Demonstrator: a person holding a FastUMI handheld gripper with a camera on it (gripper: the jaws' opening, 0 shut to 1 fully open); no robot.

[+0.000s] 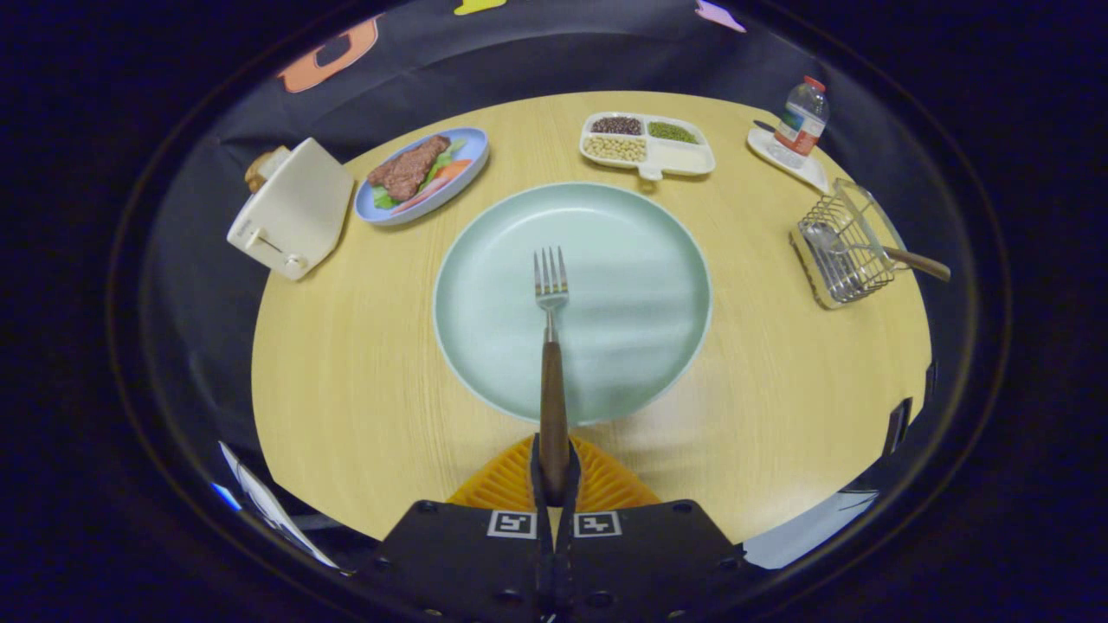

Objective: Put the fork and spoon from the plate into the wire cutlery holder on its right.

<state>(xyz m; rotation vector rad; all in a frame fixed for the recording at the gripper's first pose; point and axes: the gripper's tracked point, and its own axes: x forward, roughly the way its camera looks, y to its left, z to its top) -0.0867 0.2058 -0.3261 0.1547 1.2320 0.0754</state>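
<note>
A wooden-handled metal fork (551, 346) is seen clamped between the two fingers of the hand-held gripper (554, 472), which are pressed together on the end of its brown handle. The fork is pointed straight ahead along the fingers, its tines held over the middle of a large, round, pale green plate (640, 260); whether the tines are touching the plate or are raised above it cannot be told from this angle.

The plate is set at the centre of a round, light wooden table (346, 372). To the right of the plate, well apart from it, a small wire cutlery holder (844, 251) is shown near the table's edge, with a wooden-handled metal spoon (874, 249) already lodged in it, bowl inside the wire and handle jutting out to the right.

Beyond the plate, a white divided tray (692, 160) is laid out with dark, green and pale beans in three of its compartments. Left of it, a blue oval dish (472, 156) is loaded with a piece of brown meat and vegetables, and further left a cream toaster (294, 208) is stood at the table's rim. At the far right, behind the wire holder, a clear plastic bottle with a red cap (802, 117) is placed on a small white tray (801, 166).
</note>
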